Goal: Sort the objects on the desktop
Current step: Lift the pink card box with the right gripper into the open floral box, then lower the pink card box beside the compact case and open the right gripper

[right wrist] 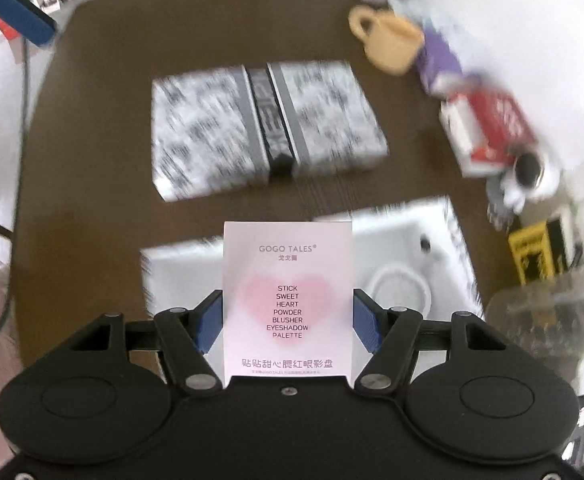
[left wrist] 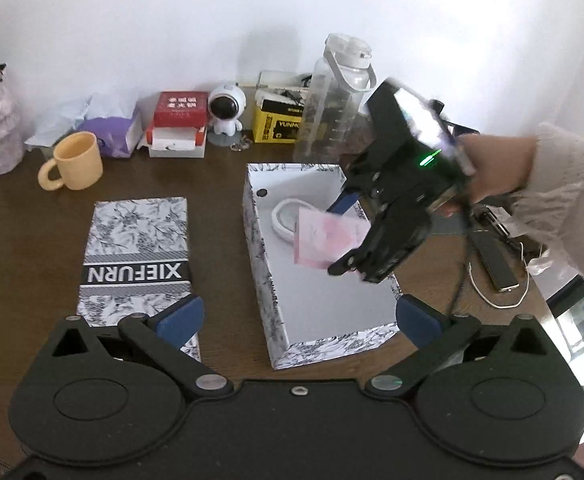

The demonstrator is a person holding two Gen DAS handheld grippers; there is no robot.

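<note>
I see the brown desk carrying the open patterned box, my landmark. Left of the box lies its XIEFURN lid. Over the box my right gripper pinches the pink palette carton between both pads. Inside the box's far end sits a white ring. My left gripper stands wide, holding nothing, at the box's near end.

Wall: a plain white painted wall is being lit softly.
Furniture: a dark brown wooden table is being backed by it.
</note>
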